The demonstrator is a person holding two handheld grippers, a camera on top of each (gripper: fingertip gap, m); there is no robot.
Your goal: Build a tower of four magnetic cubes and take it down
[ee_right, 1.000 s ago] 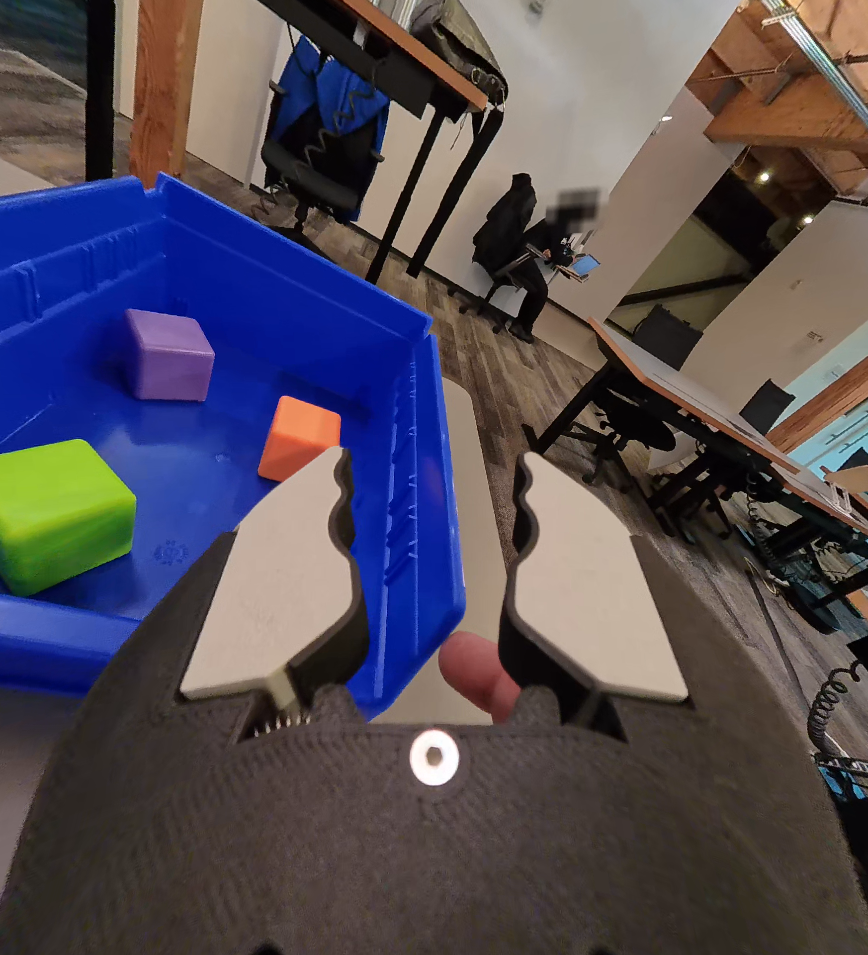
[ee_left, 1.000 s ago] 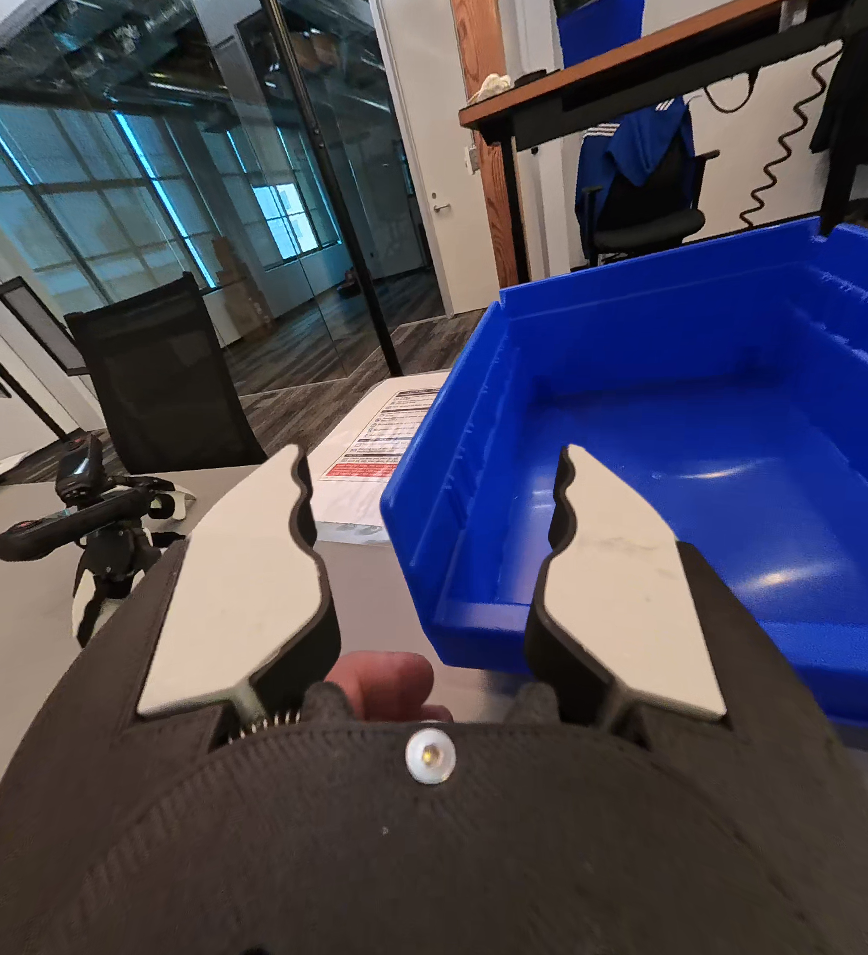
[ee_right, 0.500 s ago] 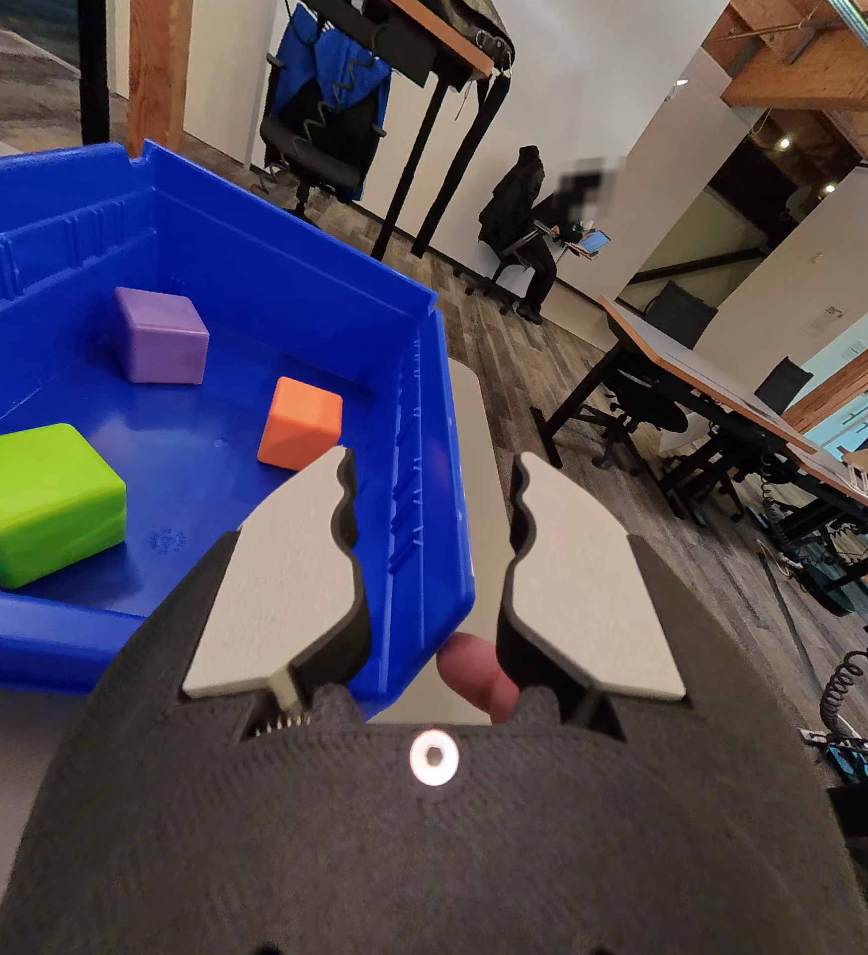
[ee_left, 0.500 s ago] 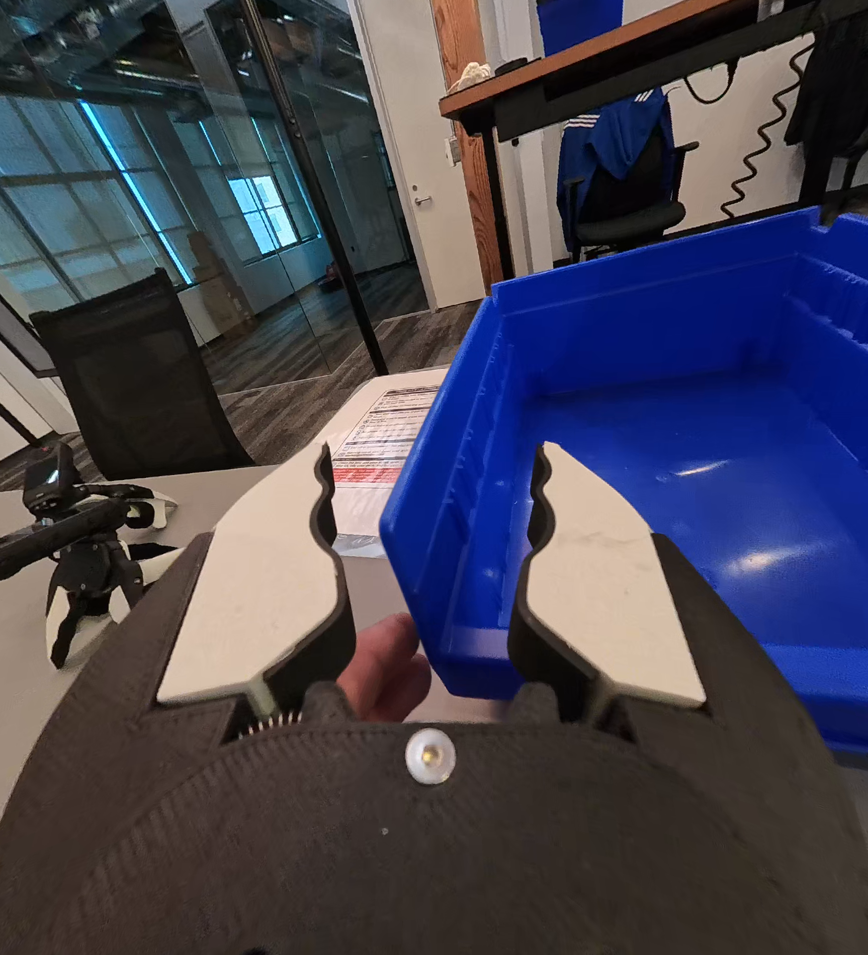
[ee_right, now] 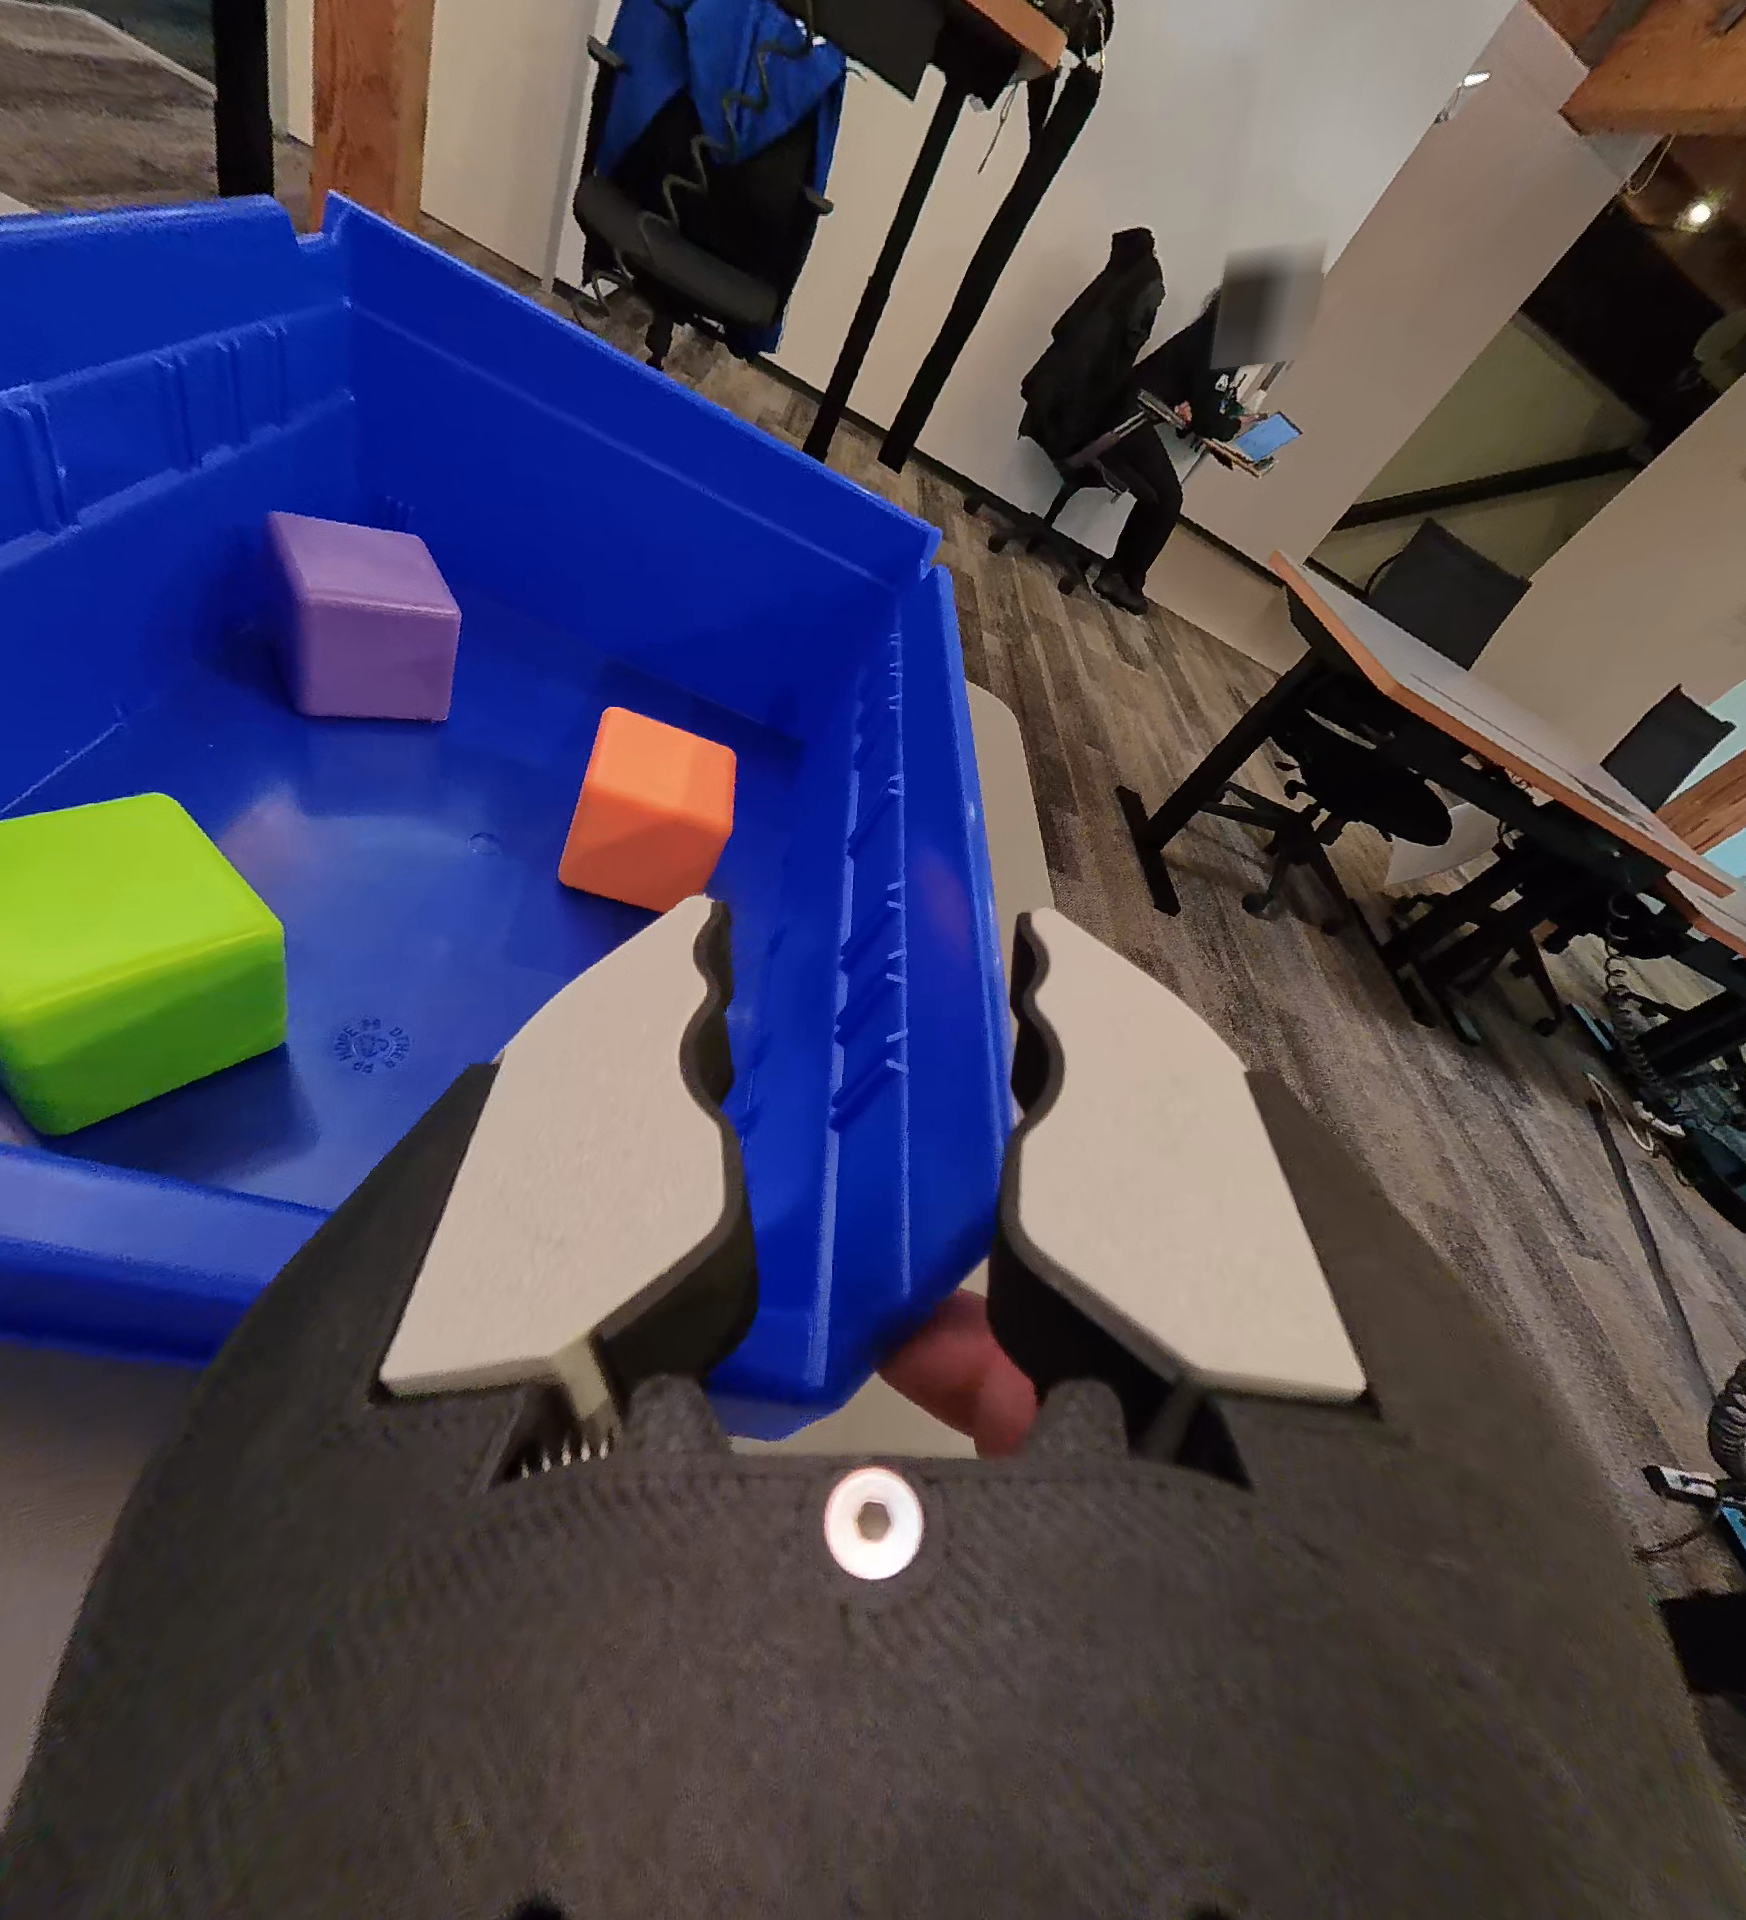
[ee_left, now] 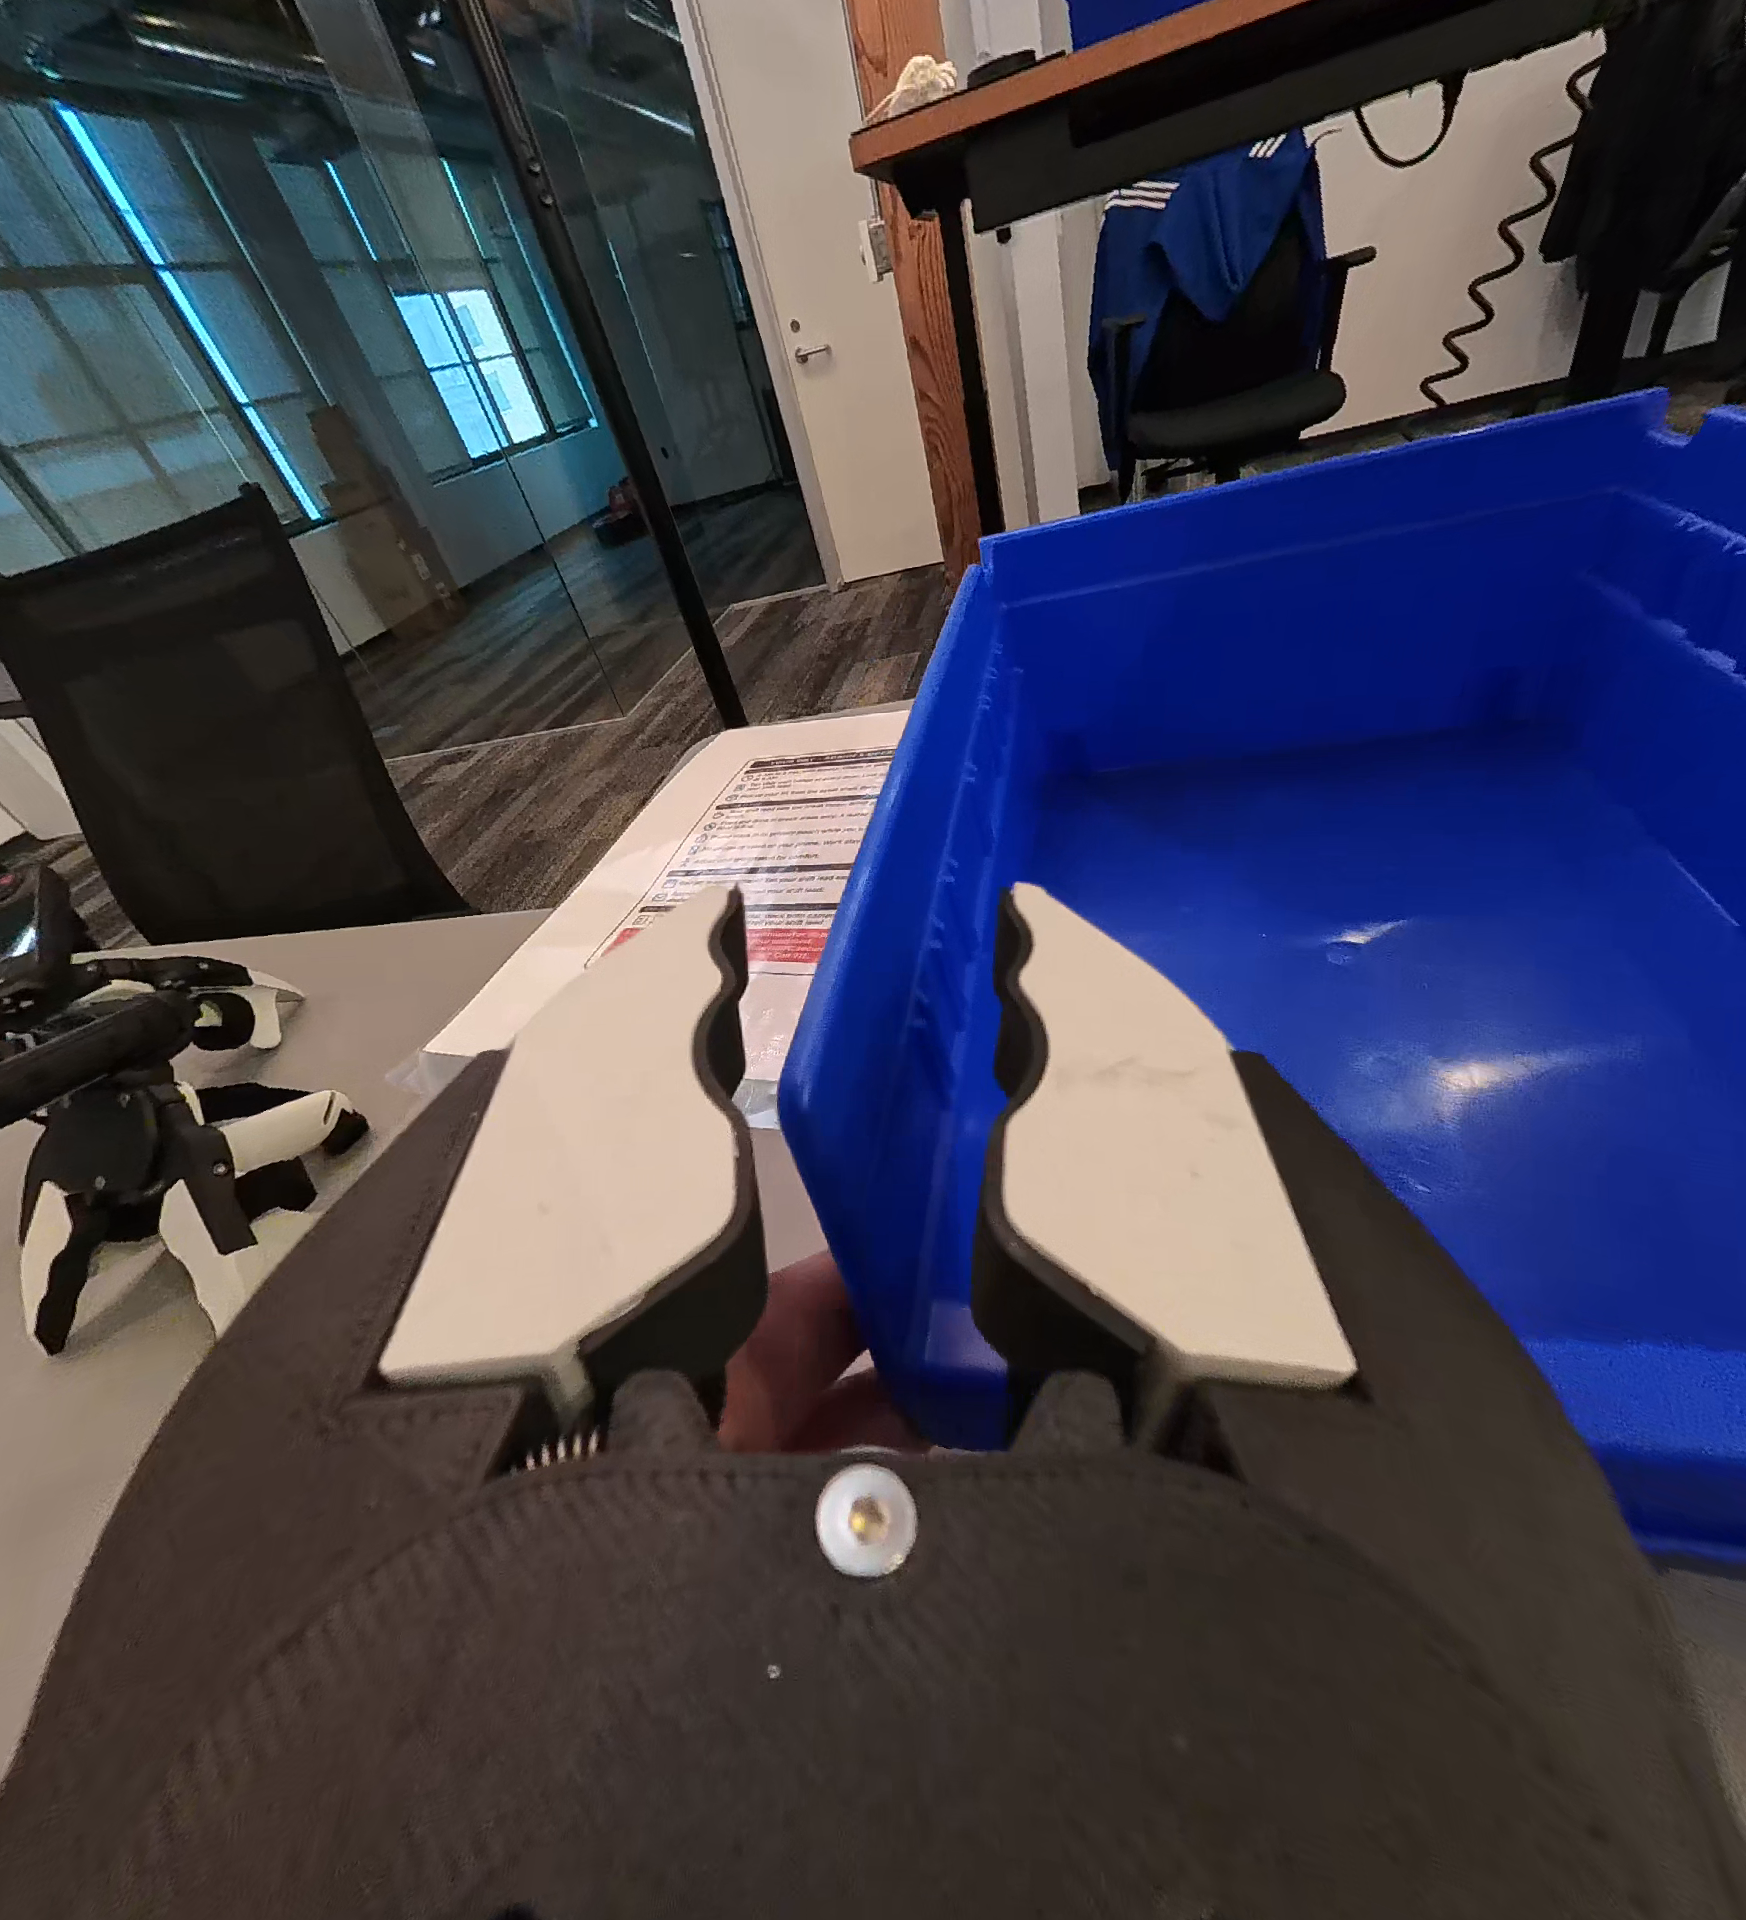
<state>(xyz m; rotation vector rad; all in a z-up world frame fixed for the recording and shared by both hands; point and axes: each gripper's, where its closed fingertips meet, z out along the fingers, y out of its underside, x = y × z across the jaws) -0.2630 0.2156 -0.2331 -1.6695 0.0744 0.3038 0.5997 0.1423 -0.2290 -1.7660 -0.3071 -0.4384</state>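
A blue bin (ee_left: 1264, 623) stands on the grey table. In the right wrist view the bin (ee_right: 588, 416) holds a purple cube (ee_right: 365, 623), an orange cube (ee_right: 651, 810) and a larger green block (ee_right: 100, 956), all lying apart. My left gripper (ee_left: 874, 894) straddles the bin's left wall near its front corner, jaws partly open, one finger inside and one outside. My right gripper (ee_right: 869, 909) straddles the bin's right wall the same way, with the outer finger close against the rim. The bin's left half is bare in the left wrist view.
A black and white device on a small tripod (ee_left: 100, 1122) lies on the table to the left. A printed sheet (ee_left: 775, 852) lies behind the bin's left corner. A black chair (ee_left: 204, 727) stands beyond the table. A seated person (ee_right: 1149, 416) and desks are far off to the right. Across from one pair of fingers to the other is roughly 85 cm.
My left gripper's jaws have narrowed around the bin's left wall. My right gripper has moved forward along the right wall and its jaws have narrowed slightly. The cubes have not moved.
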